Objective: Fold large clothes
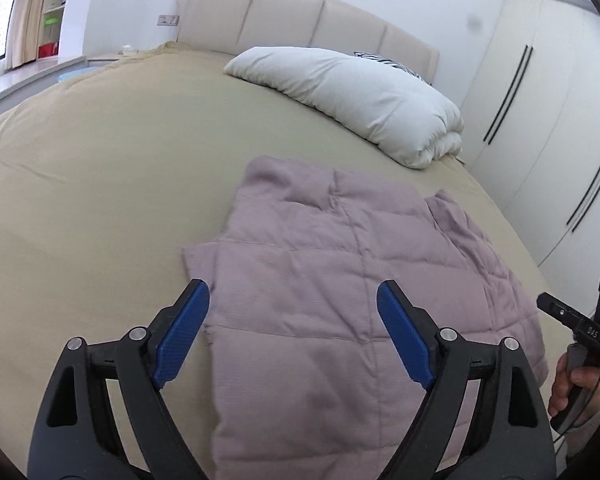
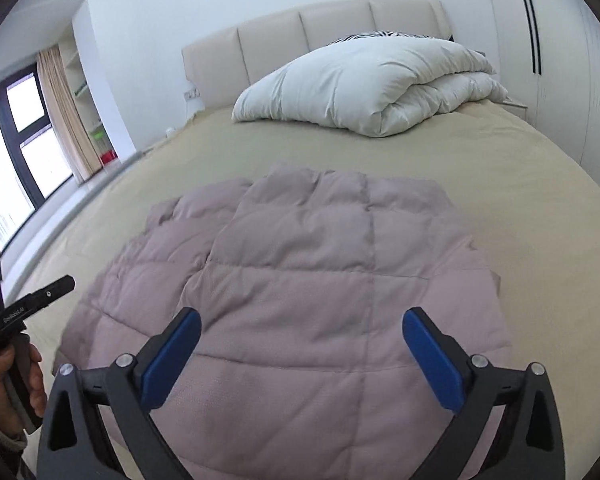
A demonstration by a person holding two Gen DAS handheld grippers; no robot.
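A mauve quilted garment [image 1: 332, 272] lies folded flat on the tan bed cover [image 1: 100, 168], seen also in the right wrist view as the garment [image 2: 300, 272]. My left gripper [image 1: 293, 294] hovers above its near left part, blue pads wide apart, nothing between them. My right gripper [image 2: 301, 320] hangs over the garment's near middle, also wide open and empty. Each gripper's handle shows at the edge of the other view, held by a hand [image 1: 576, 384] and a hand [image 2: 16, 384].
A white folded duvet [image 2: 368, 88] lies near the padded headboard [image 2: 300, 36]. White wardrobe doors [image 1: 540, 128] stand along the bed's right side. A window with curtains [image 2: 64, 112] and shelves sits left. Bare tan bed cover [image 2: 520, 184] surrounds the garment.
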